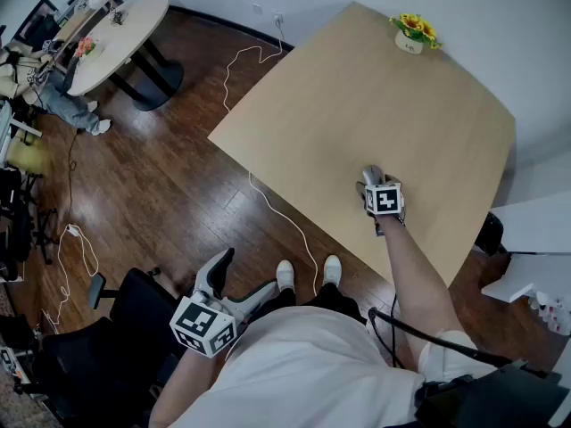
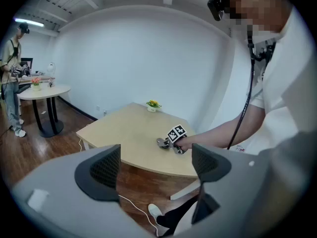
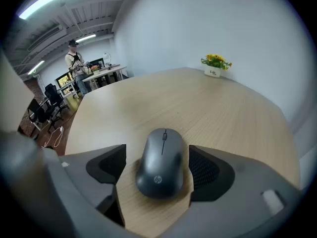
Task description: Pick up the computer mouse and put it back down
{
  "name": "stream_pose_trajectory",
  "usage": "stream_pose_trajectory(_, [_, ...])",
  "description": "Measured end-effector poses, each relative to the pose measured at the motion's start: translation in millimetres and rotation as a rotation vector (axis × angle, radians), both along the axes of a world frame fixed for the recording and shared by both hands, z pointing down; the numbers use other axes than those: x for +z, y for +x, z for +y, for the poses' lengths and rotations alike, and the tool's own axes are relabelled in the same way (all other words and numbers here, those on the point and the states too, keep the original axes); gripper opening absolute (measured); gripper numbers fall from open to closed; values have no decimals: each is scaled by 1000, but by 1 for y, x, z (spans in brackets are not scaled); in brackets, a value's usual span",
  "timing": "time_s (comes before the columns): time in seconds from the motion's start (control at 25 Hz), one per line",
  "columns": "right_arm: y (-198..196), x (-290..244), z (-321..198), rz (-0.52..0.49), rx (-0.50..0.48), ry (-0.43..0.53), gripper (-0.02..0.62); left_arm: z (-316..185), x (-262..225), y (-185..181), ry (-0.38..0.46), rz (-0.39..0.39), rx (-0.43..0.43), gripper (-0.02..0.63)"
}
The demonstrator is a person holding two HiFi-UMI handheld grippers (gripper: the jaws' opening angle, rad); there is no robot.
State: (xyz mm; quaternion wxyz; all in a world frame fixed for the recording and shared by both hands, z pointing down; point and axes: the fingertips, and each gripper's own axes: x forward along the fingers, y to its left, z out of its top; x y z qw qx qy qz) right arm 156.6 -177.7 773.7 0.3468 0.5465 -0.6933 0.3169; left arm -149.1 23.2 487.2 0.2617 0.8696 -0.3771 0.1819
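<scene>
A dark grey computer mouse (image 3: 161, 162) lies flat on the light wooden table (image 3: 208, 103), near its front edge (image 1: 372, 174). My right gripper (image 3: 157, 167) points steeply down over it with one jaw on each side. The jaws stand wide, with a slim gap between each pad and the mouse's sides, so nothing grips it. In the head view the right gripper (image 1: 373, 187) sits just behind the mouse. My left gripper (image 1: 250, 270) hangs low beside my lap, off the table, open and empty. From the left gripper view, the right gripper (image 2: 167, 144) and mouse (image 2: 161, 143) appear far off.
A small pot of yellow flowers (image 1: 411, 34) stands at the table's far corner. A white cable (image 1: 278, 214) trails over the wooden floor. A round white table (image 1: 116, 34) and a person (image 2: 12, 78) are far left. A black chair (image 1: 116, 328) sits by my left side.
</scene>
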Motion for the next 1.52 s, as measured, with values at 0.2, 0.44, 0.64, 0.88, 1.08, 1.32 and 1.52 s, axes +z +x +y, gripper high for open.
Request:
stream_pose_trajectory(0.2, [18, 12, -12, 8, 42, -10, 388, -8, 4, 10, 2, 4, -50, 423])
stream_pose_trajectory(0.44, [14, 10, -11, 0, 24, 20, 301, -19, 2, 8, 9, -8, -83, 423])
stream_pose_trajectory(0.64, [14, 7, -10, 8, -13, -16, 296, -30, -3, 8, 37, -16, -75, 423])
stream_pose_trajectory(0.88, [8, -44, 5, -44, -54, 34, 297, -42, 3, 20, 43, -3, -5, 423])
stream_pose_trajectory(1.08, [-8, -121, 36, -88, -94, 132, 298, -48, 3, 30, 65, -10, 63, 425])
stream_pose_trajectory(1.32, [-23, -230, 99, -153, -118, 274, 298, -50, 0, 50, 91, -9, 151, 442])
stream_pose_trajectory(1.52, [-31, -292, 144, -134, -153, 366, 298, -46, 5, 68, 87, -6, 218, 445])
